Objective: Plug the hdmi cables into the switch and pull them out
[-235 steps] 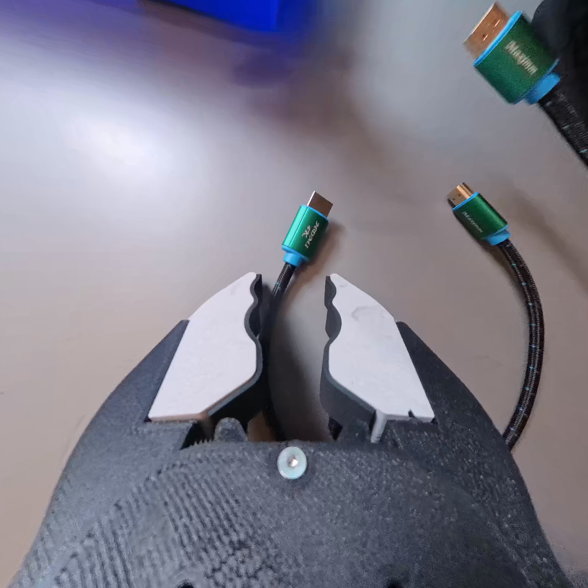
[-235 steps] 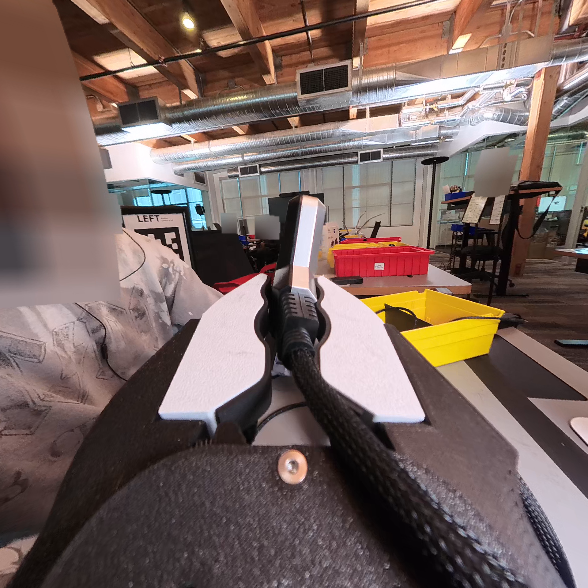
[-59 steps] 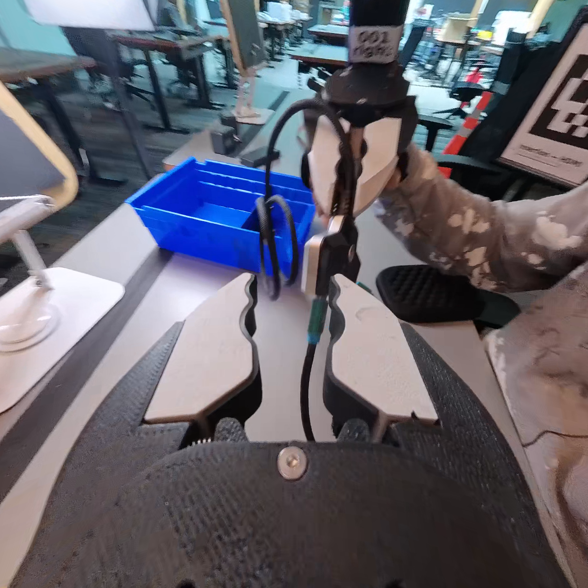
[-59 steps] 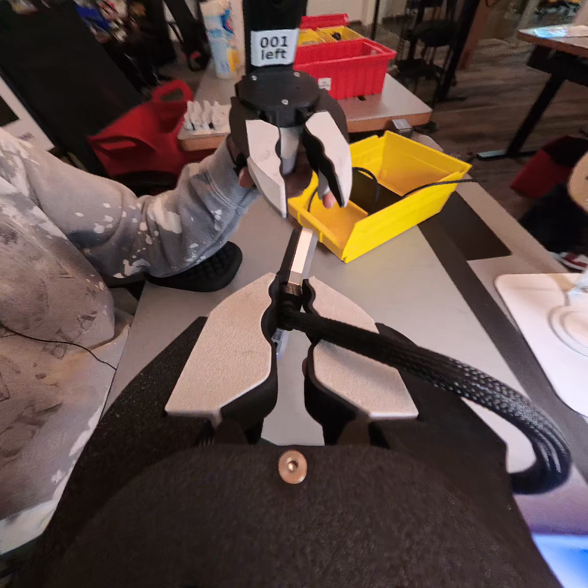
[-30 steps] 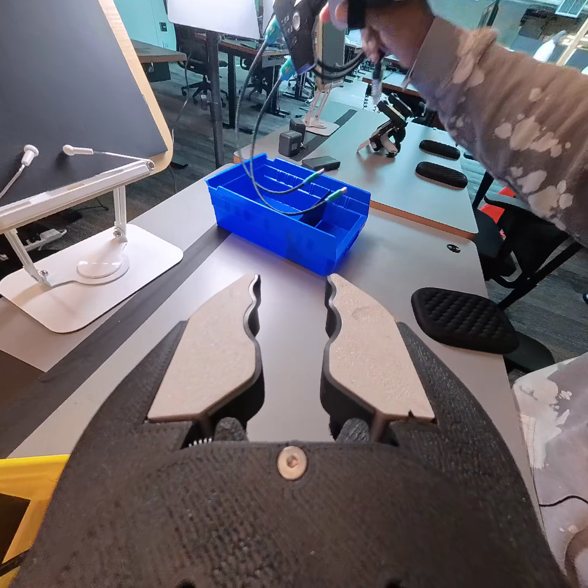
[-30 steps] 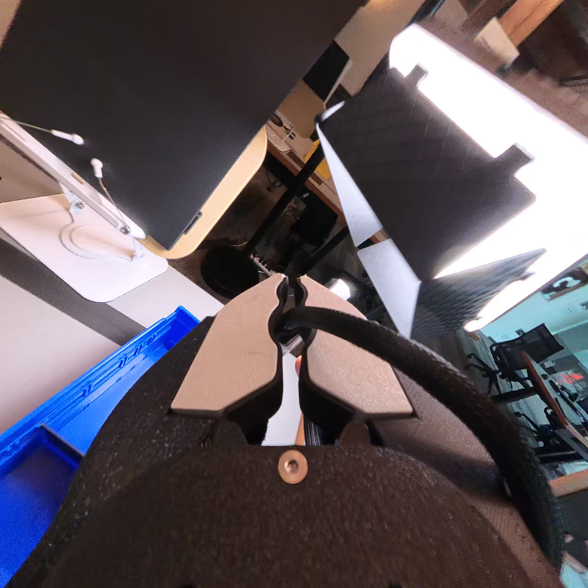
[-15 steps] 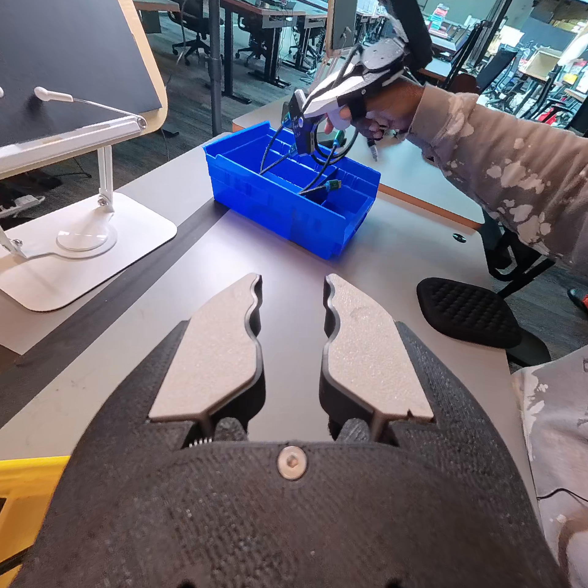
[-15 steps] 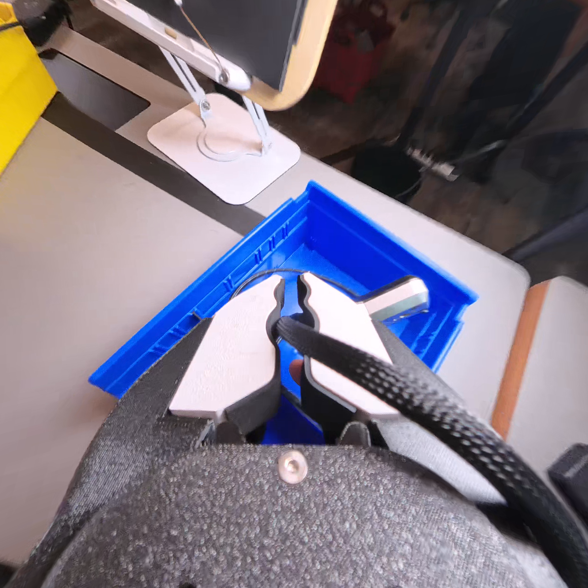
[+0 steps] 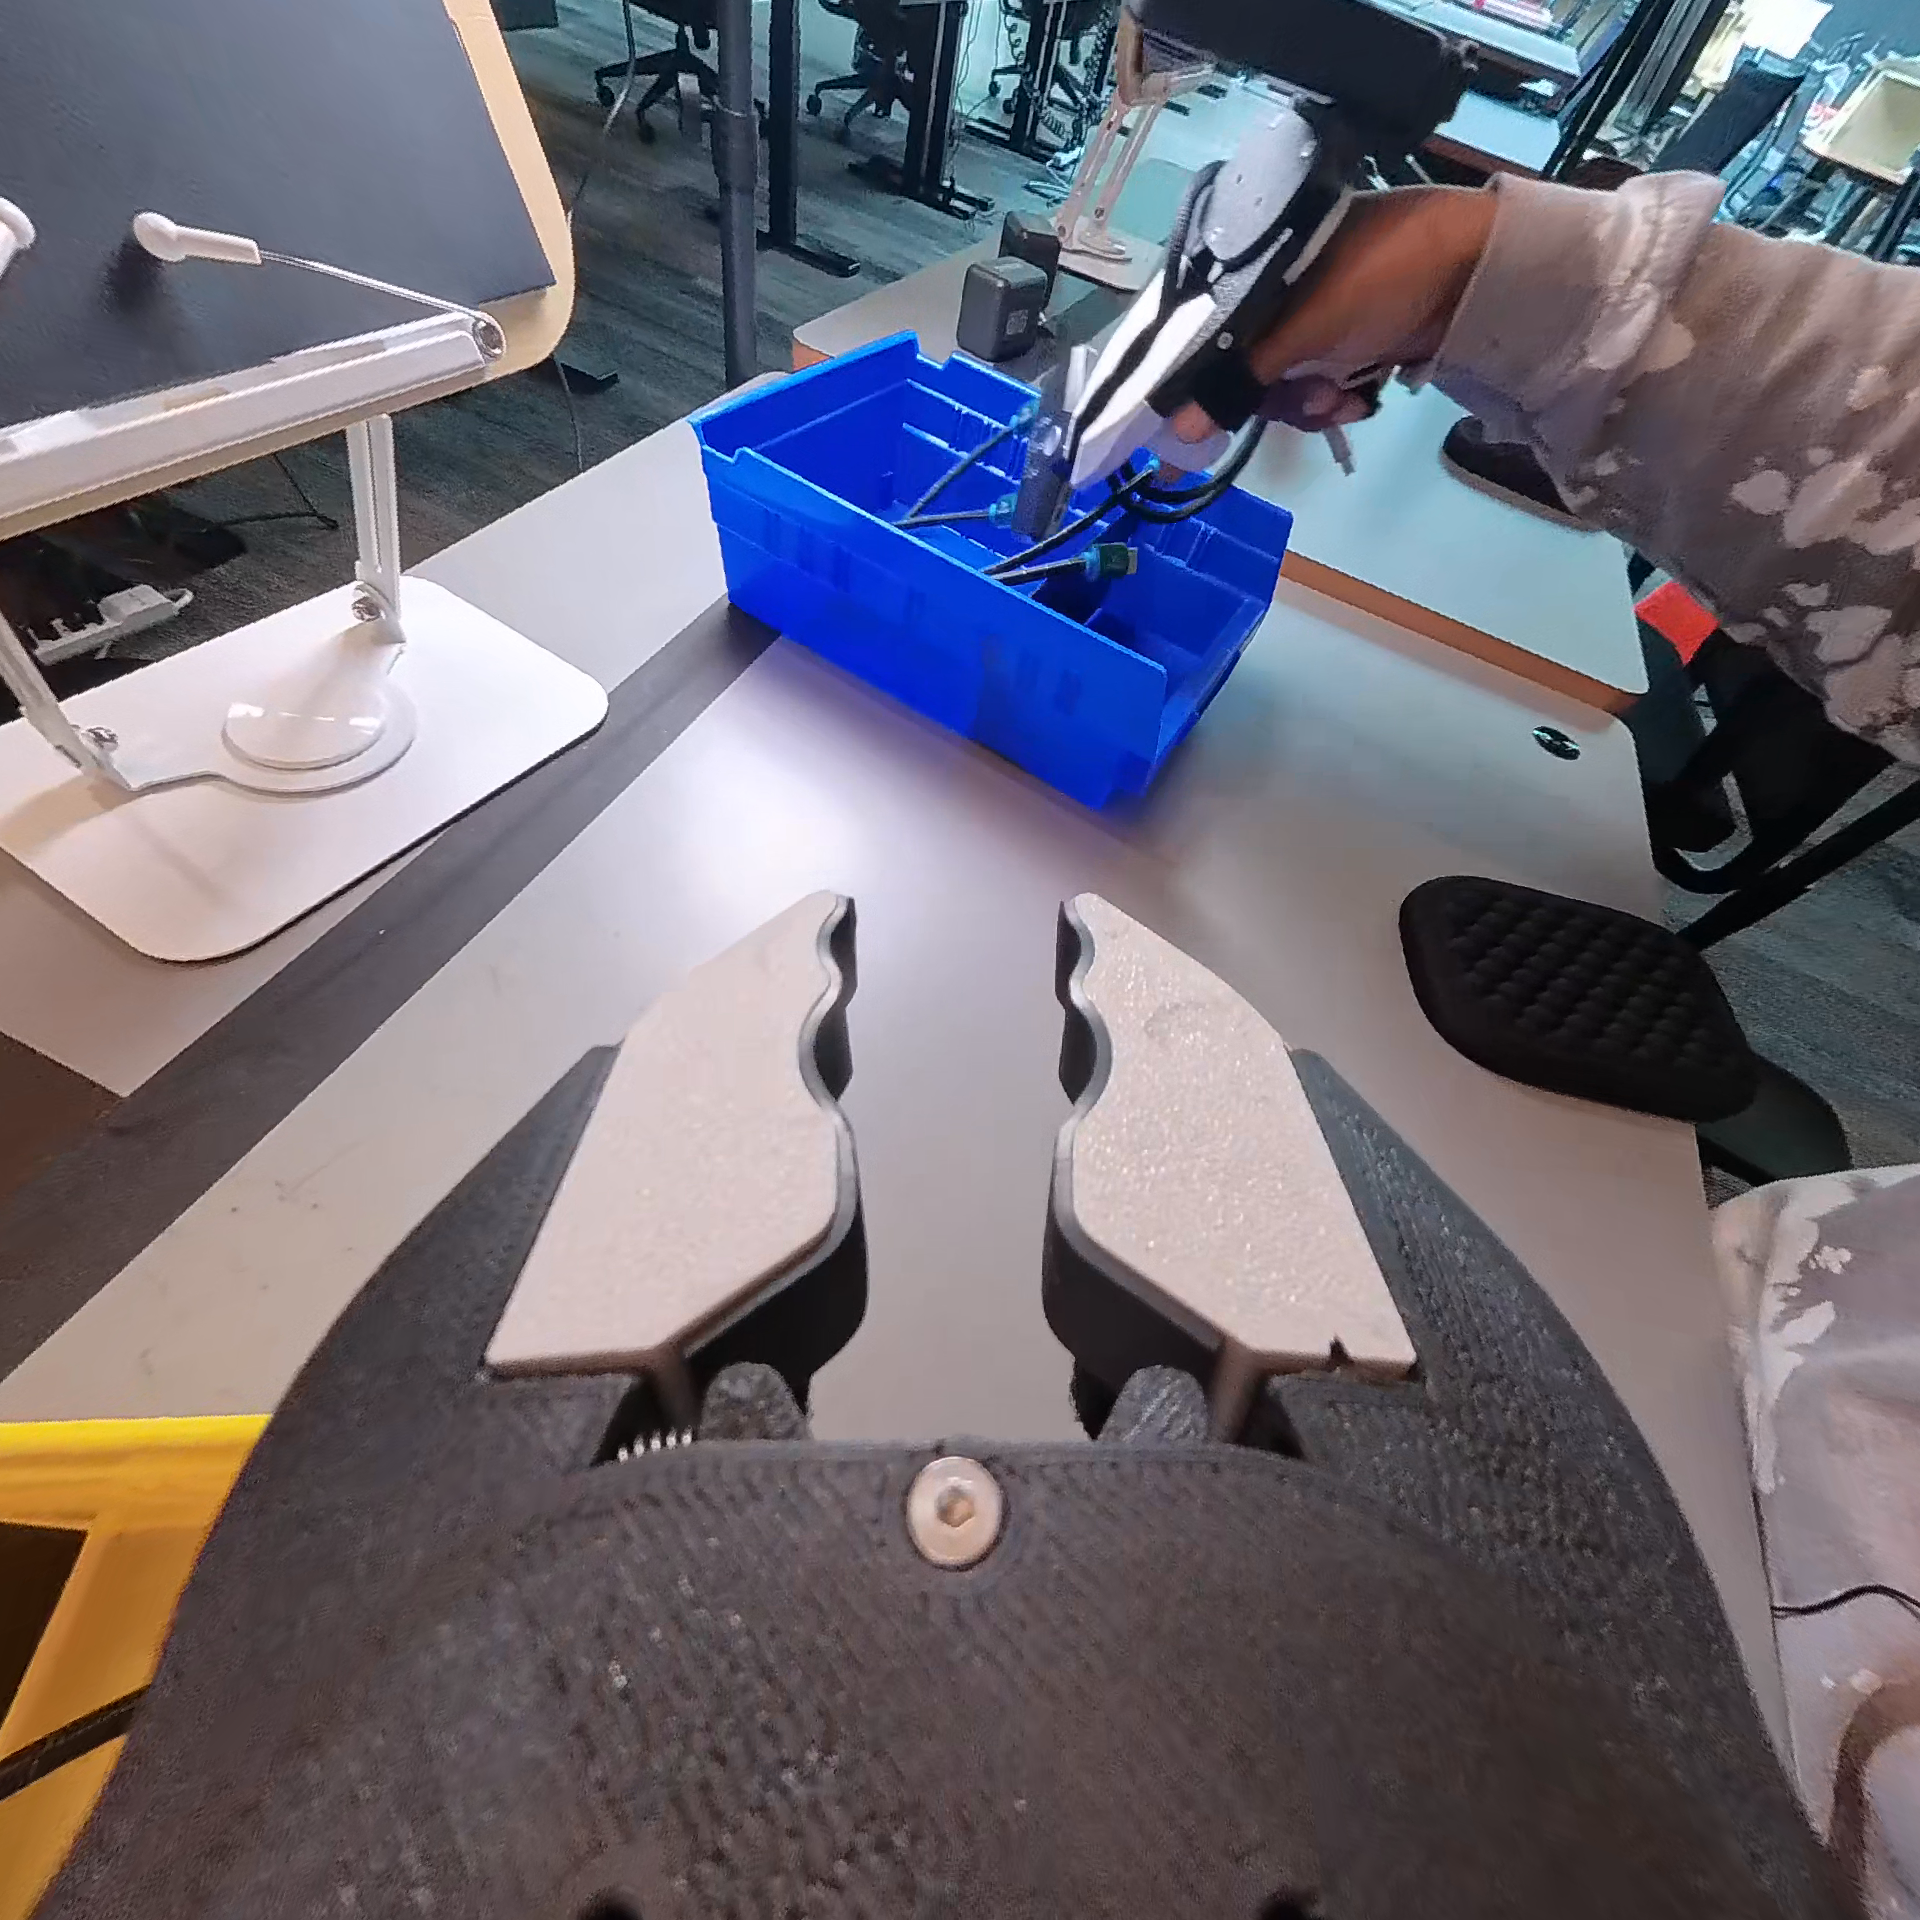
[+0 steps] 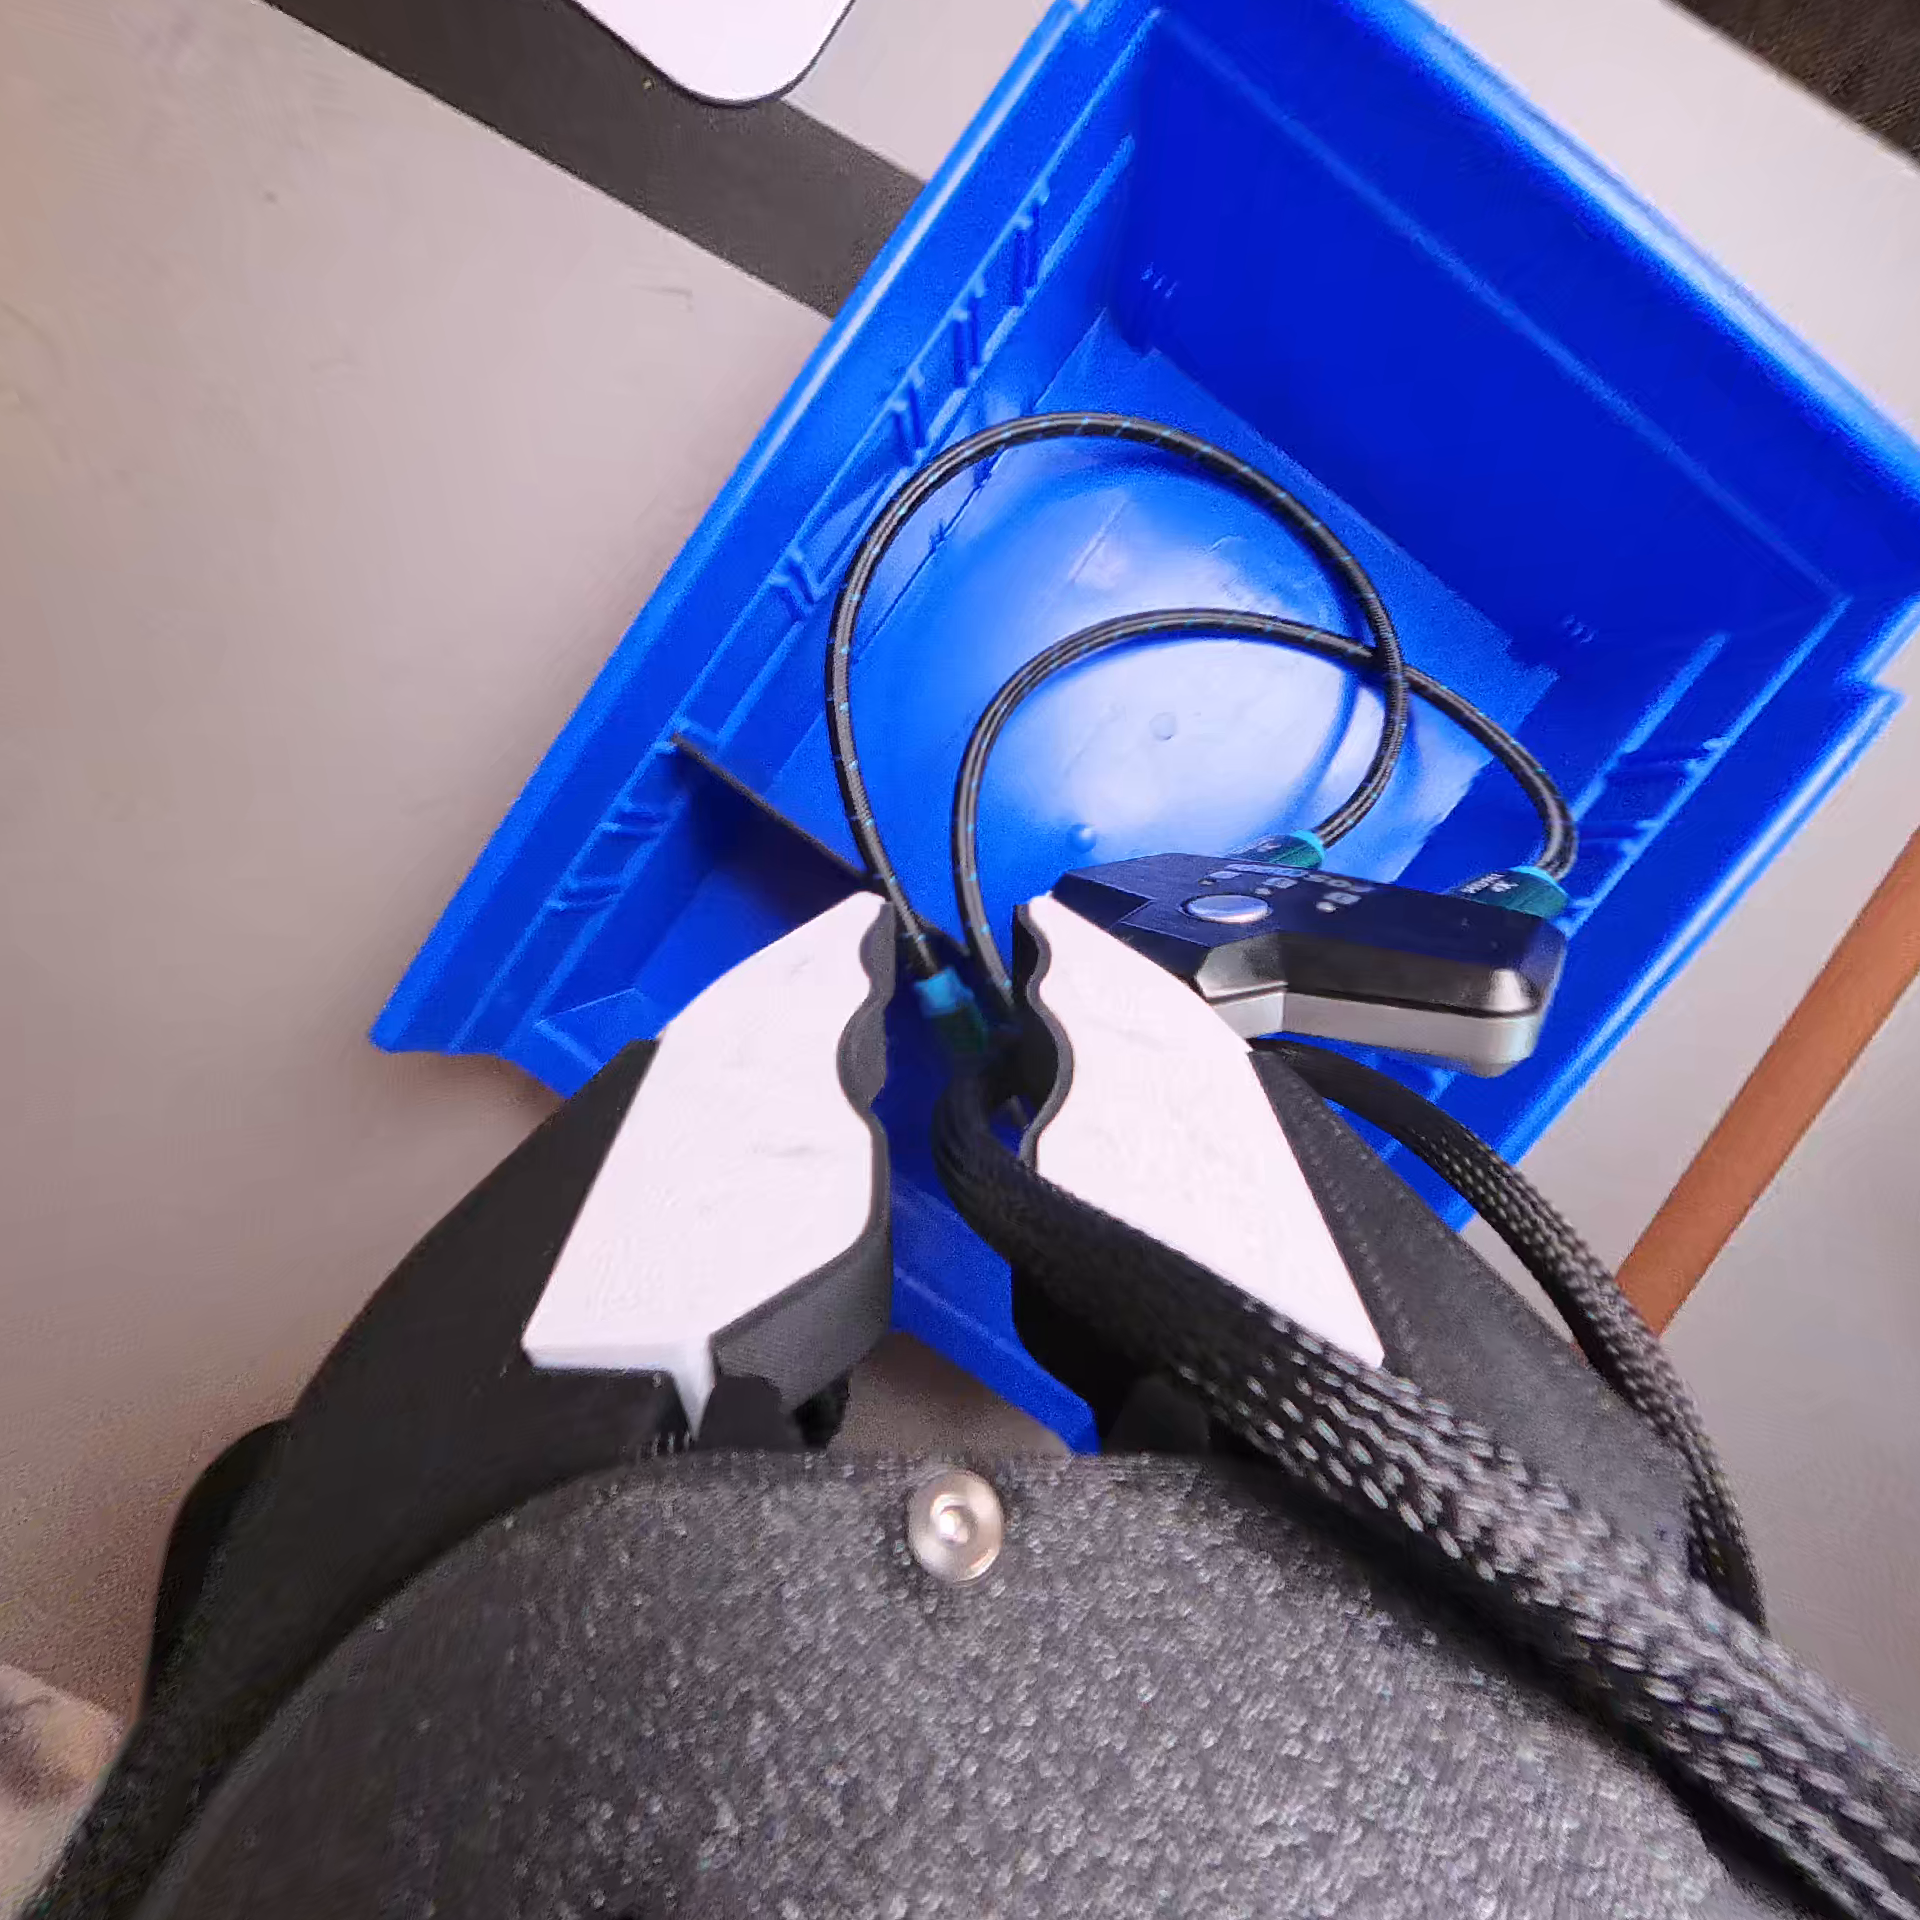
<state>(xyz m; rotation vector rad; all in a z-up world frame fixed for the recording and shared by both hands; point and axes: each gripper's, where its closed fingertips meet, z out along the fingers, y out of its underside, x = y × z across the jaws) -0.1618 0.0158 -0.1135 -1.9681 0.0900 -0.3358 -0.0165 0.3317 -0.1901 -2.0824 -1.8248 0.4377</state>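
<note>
The grey and black HDMI switch (image 10: 1351, 956) lies tilted inside the blue bin (image 10: 727, 644), with two thin braided HDMI cables (image 10: 842, 665) plugged into its far side by green plugs. The cables loop across the bin floor. My right gripper (image 10: 954, 914) is open over the bin. The switch's thick black braided cable (image 10: 1299, 1382) runs loosely between its jaws, against the right finger. A free green plug (image 10: 956, 1013) shows between the fingertips. My left gripper (image 9: 956, 914) is open and empty over the grey table. It sees the right gripper (image 9: 1086, 462), the switch (image 9: 1039, 488) and the bin (image 9: 935, 623).
A white stand base (image 9: 291, 769) with a tilted dark panel stands left of the bin. A black textured pad (image 9: 1569, 1029) lies at the table's right edge. A yellow bin corner (image 9: 62, 1558) is at the near left. A person's sleeve (image 9: 1714, 416) reaches in from the right.
My right gripper has come down into the blue bin and its jaws have widened off the thick cable. The switch now rests in the bin. My left gripper has barely moved.
</note>
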